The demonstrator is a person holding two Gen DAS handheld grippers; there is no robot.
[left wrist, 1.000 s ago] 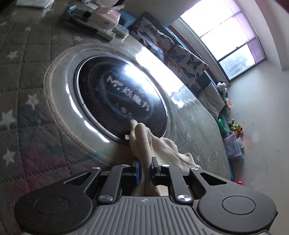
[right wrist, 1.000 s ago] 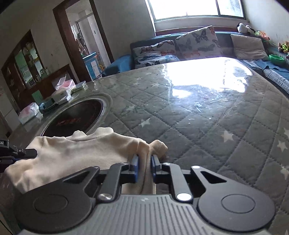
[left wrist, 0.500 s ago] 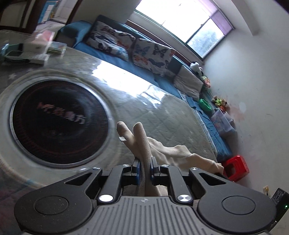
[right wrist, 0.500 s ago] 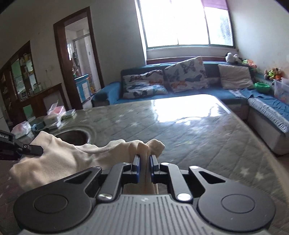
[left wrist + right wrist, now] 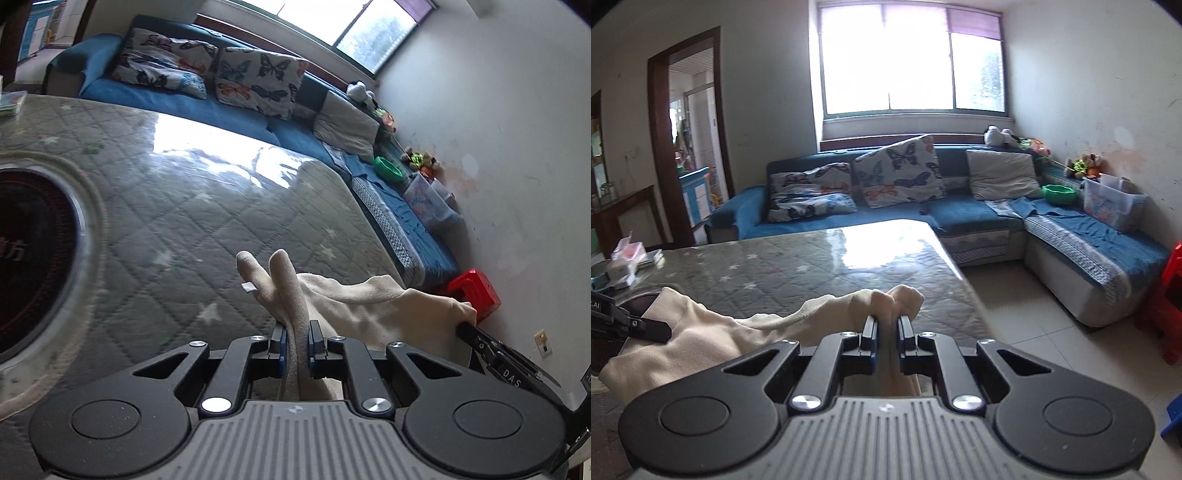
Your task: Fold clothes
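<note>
I have the left gripper [image 5: 295, 347] closed on a bunched edge of the cream garment [image 5: 369, 306]; its jaws are pinched nearly together, with a fold of cloth standing up between them and poking out just ahead of the tips. The right gripper [image 5: 886, 343] is in the same state, jaws almost together on another bunch of the same garment [image 5: 701, 343], with two soft knuckles of cloth showing past the tips.

The relation that matters is how the cloth runs between my two grips. From the left jaws it stretches off to the right until it meets the right gripper's fingers [image 5: 476, 334]; from the right jaws it runs off to the left, sagging a little, to where the left gripper's fingers [image 5: 646, 325] bite it. So the long axis of the garment lies crosswise to both jaws, not along them, and each hand holds one end. Neither hand is nearer than the other; they share it.

Below and beyond the jaws lies the counter [image 5: 798, 266], covered in a quilted star cloth under a glossy sheet. The garment appears to hang above it rather than rest flat, though I cannot see its lower edge. I judge the next move is to lower the stretched span onto the counter ahead, keeping both ends level. Farther off sits the blue sofa [image 5: 979, 218].
</note>
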